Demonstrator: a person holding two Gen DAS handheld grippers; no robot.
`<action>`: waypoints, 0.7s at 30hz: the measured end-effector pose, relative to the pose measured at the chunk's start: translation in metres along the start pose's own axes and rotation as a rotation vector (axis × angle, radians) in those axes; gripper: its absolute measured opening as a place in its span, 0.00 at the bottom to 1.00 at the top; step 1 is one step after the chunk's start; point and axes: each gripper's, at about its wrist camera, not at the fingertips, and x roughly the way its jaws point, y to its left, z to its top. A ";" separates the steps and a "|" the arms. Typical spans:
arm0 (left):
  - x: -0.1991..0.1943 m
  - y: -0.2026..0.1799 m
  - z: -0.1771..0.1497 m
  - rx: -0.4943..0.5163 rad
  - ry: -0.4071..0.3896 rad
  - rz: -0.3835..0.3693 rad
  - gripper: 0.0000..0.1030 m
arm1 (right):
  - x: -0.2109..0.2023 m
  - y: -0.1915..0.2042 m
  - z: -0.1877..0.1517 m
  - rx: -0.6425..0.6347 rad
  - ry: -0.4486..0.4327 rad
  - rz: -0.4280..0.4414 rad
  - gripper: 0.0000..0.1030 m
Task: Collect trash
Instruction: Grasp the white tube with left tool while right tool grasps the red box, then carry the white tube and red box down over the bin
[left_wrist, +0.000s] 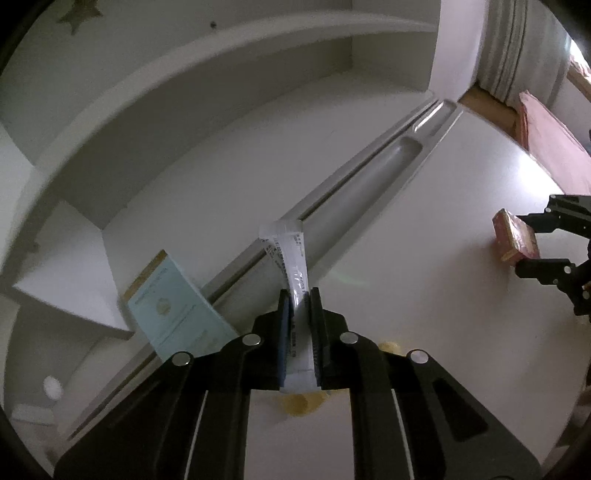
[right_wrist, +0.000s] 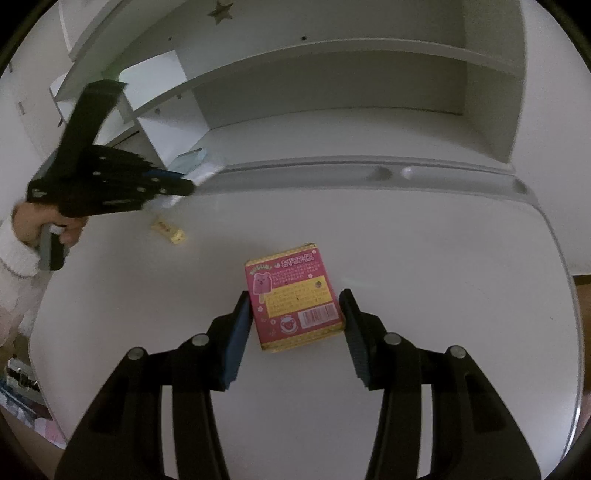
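My left gripper (left_wrist: 300, 295) is shut on a clear plastic wrapper with black print (left_wrist: 291, 258), held above the white desk (left_wrist: 424, 314). It also shows in the right wrist view (right_wrist: 184, 184), at the desk's far left. My right gripper (right_wrist: 295, 299) is open, its fingers on either side of a pink and yellow snack box (right_wrist: 293, 295) that lies flat on the desk; the pads stand close to it. The box also shows in the left wrist view (left_wrist: 515, 240), between the right gripper's fingers (left_wrist: 543, 266). A small yellow wrapper (right_wrist: 169, 229) lies on the desk below my left gripper.
A pale blue booklet (left_wrist: 177, 306) leans by the pen groove (left_wrist: 369, 184) at the desk's back. White shelves (right_wrist: 332, 74) rise behind the desk. A red cushion (left_wrist: 554, 147) lies past the desk's right end. The desk's front edge (right_wrist: 37, 332) drops off at the left.
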 end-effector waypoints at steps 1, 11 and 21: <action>-0.005 -0.002 0.000 -0.001 -0.007 0.009 0.09 | -0.005 -0.001 -0.001 0.004 -0.006 -0.008 0.46; -0.054 -0.060 -0.003 0.017 -0.058 0.026 0.09 | -0.056 -0.013 -0.046 0.047 -0.021 -0.058 0.46; -0.104 -0.205 0.002 0.117 -0.180 -0.182 0.09 | -0.191 -0.062 -0.125 0.147 -0.138 -0.215 0.46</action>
